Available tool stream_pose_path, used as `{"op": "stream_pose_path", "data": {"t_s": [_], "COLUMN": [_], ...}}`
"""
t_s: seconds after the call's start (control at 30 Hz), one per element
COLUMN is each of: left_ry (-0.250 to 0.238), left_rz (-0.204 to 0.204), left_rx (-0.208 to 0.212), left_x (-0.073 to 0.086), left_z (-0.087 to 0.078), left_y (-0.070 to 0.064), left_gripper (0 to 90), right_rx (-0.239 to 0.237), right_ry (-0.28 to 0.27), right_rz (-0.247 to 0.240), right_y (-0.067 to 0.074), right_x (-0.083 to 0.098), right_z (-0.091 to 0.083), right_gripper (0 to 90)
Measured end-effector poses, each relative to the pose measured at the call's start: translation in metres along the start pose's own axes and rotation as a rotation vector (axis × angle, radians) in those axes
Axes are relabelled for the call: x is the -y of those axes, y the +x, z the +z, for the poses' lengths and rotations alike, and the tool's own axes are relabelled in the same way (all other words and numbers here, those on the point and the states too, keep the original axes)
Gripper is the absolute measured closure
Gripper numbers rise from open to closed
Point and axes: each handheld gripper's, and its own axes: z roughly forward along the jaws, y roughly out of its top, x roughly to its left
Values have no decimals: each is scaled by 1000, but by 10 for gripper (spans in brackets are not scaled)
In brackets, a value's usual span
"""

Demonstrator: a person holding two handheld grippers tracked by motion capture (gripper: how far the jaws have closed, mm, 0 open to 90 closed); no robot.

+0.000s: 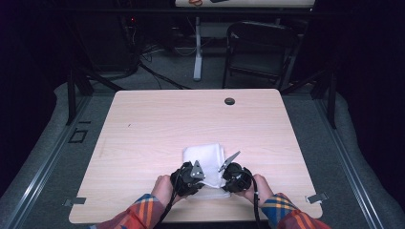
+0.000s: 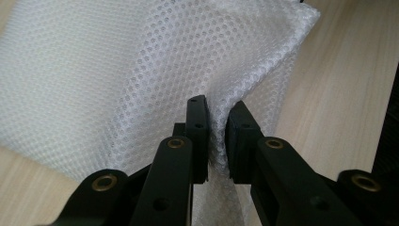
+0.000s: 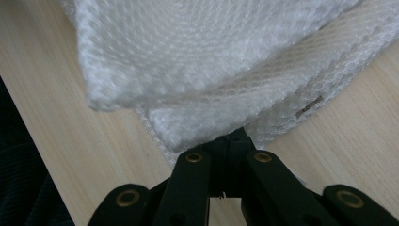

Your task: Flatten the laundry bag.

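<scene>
A folded white mesh cloth (image 1: 204, 160) lies on the wooden table (image 1: 143, 124) near its front edge. My left gripper (image 1: 195, 177) holds the cloth's near left part; in the left gripper view its jaws pinch a ridge of the mesh cloth (image 2: 141, 70), and the left gripper (image 2: 216, 141) is shut on it. My right gripper (image 1: 230, 177) sits at the cloth's near right corner. In the right gripper view the right gripper (image 3: 235, 139) has its jaws together on the edge of the mesh cloth (image 3: 211, 61).
A small black round cap (image 1: 229, 101) sits near the table's far edge. Beyond the table stand a dark folding chair (image 1: 258, 47) and a white desk leg (image 1: 197, 47). Metal clips (image 1: 317, 197) sit at the table's front corners.
</scene>
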Motion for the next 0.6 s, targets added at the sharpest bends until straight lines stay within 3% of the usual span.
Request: {"op": "stream_pose_path", "data": {"t_s": [0.3,0.37,0.4,0.57,0.6], "left_ry": [-37,-42,-46,-48,-49], "left_rz": [-23,-28,-33,-62,-64], "left_rx": [-38,-41,-50,-60,-64], "left_x": [3,4,4,8,9], "left_z": [-10,-11,-12,-18,-18], "left_y": [1,1,1,5,6], "left_gripper": [810,809,809,801,799], "right_rx": [8,10,-6,7,9], "right_ry": [29,27,3,12,35], "right_rz": [-2,-6,14,15,3], "right_y": [-2,-2,-2,-3,-4], "right_x": [0,1,2,2,2], "right_z": [-3,-3,-1,-2,-4], "right_gripper": [900,900,900,900,900]}}
